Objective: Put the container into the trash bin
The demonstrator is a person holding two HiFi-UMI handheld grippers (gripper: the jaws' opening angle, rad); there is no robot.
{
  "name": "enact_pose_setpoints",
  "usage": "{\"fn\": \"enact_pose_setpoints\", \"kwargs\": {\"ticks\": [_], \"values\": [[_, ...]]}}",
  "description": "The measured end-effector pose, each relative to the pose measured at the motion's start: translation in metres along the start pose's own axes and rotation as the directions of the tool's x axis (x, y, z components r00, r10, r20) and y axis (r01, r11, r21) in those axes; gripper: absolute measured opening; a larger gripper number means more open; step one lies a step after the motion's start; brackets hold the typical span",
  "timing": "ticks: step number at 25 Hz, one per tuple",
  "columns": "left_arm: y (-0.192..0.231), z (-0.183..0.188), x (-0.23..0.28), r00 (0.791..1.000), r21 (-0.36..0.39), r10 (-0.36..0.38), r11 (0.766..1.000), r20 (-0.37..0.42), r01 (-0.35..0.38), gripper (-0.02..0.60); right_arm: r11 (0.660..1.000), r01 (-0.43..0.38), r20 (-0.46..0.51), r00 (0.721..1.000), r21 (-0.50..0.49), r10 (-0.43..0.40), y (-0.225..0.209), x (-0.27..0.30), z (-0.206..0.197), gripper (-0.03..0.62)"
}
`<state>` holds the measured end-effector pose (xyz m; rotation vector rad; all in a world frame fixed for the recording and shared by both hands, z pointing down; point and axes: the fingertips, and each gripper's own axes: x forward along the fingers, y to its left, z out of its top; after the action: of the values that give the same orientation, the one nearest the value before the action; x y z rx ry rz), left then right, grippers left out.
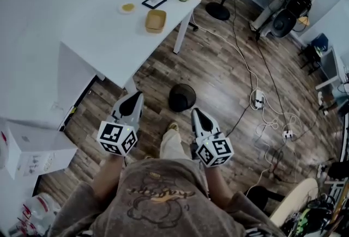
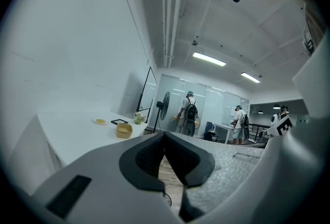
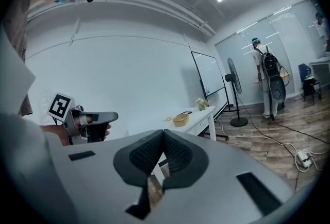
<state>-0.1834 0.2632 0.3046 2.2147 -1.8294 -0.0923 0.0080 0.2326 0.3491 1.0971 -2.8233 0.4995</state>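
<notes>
Currently: my left fingers (image 1: 132, 106), right fingers (image 1: 200, 121) both pressed together, empty. Container (image 1: 155, 20) on counter (image 1: 103, 40), well apart from me; trash bin (image 1: 182, 97) on floor (image 1: 229, 78) nearby. Best: walk closer, open fingers, pinch container rim level.

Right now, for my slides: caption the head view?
Left gripper and right gripper, both shut, near the black bin; tan container sits on white table.

Open wood floor (image 1: 218, 70) lies ahead to the black bin (image 1: 181, 97), the white table (image 1: 98, 29) crowding the left and power strips (image 1: 257, 98) with cables the right.
</notes>
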Motion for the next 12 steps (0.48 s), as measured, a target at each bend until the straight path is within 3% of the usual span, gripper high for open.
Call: {"fn": "enact_pose_setpoints", "kwargs": {"ticks": [12], "values": [[0.024, 0.036, 0.103, 0.997, 0.007, 0.082, 0.997, 0.003, -0.082, 0.004, 0.999, -0.048, -0.007, 0.999, 0.022, 0.048, -0.083, 0.08, 0.053, 0.0]]}}
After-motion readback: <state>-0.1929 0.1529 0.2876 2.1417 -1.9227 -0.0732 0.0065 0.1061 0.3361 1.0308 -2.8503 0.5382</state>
